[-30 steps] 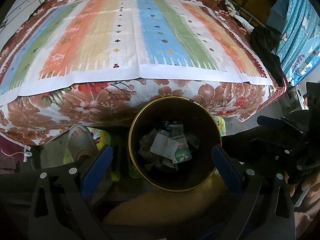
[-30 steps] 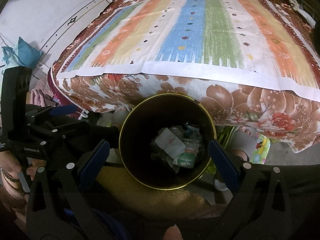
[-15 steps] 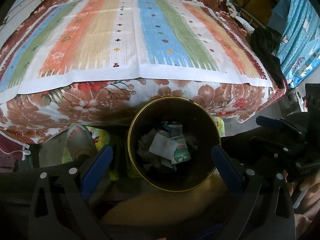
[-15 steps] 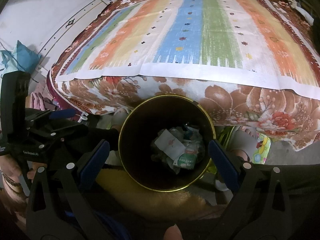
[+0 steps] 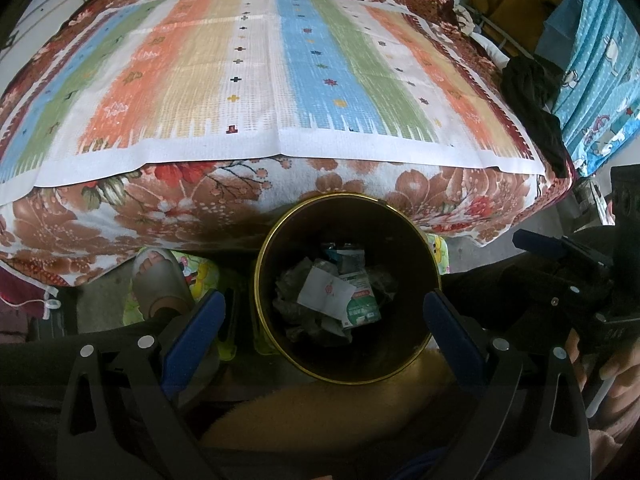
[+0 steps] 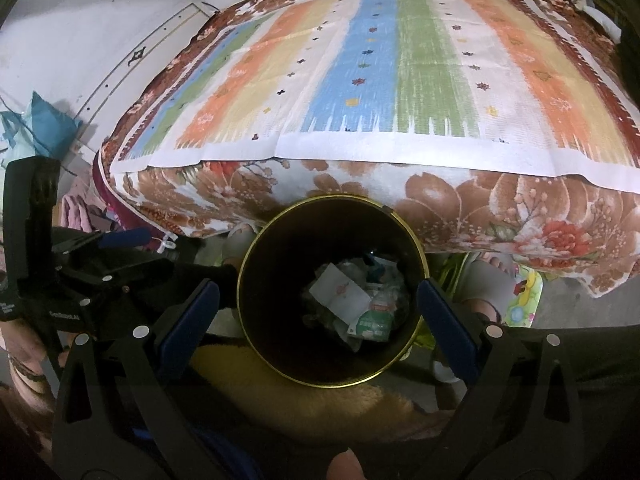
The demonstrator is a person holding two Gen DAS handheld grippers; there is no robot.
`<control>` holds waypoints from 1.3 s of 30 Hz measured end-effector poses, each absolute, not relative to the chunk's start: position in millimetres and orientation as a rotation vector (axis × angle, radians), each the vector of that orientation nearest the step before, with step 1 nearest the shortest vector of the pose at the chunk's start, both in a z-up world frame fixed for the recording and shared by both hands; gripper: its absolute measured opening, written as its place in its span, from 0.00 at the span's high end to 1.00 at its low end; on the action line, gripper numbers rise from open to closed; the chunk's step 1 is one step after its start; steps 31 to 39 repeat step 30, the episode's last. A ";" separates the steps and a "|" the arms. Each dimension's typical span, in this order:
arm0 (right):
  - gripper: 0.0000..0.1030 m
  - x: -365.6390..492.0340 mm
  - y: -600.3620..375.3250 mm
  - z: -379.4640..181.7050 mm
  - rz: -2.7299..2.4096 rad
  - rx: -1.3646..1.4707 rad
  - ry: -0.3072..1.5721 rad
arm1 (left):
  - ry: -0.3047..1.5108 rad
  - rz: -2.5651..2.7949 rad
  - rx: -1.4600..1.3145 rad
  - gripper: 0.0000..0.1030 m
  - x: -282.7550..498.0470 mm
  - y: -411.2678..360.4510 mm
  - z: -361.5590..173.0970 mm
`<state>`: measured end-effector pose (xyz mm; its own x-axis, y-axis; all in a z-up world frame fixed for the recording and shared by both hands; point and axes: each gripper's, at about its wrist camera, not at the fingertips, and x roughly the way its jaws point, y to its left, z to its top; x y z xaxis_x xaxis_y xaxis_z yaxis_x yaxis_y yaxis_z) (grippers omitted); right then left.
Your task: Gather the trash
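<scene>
A round dark bin with a gold rim (image 5: 259, 280) (image 6: 240, 280) stands on the floor against the bed's front edge. Inside it lie crumpled papers, a white slip (image 5: 326, 290) (image 6: 340, 292) and a green-and-white wrapper (image 5: 360, 310) (image 6: 374, 324). My left gripper (image 5: 324, 312) is open above the bin, its blue-padded fingers (image 5: 196, 328) spread either side of the rim and holding nothing. My right gripper (image 6: 320, 312) is open too, straddling the same bin. Each gripper shows at the edge of the other's view.
The bed (image 5: 224, 204) (image 6: 360, 184) carries a floral blanket under a striped mat (image 5: 260, 80). A person's feet in sandals (image 5: 160, 280) (image 6: 486, 284) stand beside the bin. Dark clothes (image 5: 532, 108) and blue curtains (image 5: 600, 80) lie at the right. A yellowish furry thing (image 5: 320, 408) sits below the bin.
Both grippers have barely moved; the view has drifted very slightly. The bin and its trash look the same, and both stay open.
</scene>
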<state>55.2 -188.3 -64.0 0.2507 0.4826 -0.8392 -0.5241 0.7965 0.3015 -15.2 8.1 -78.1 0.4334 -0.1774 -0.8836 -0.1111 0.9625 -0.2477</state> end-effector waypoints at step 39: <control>0.08 53.1 -187.0 -64.8 0.689 -0.052 1.127 | 1.138 -0.039 -0.338 0.06 -13.2 7.5 -82.6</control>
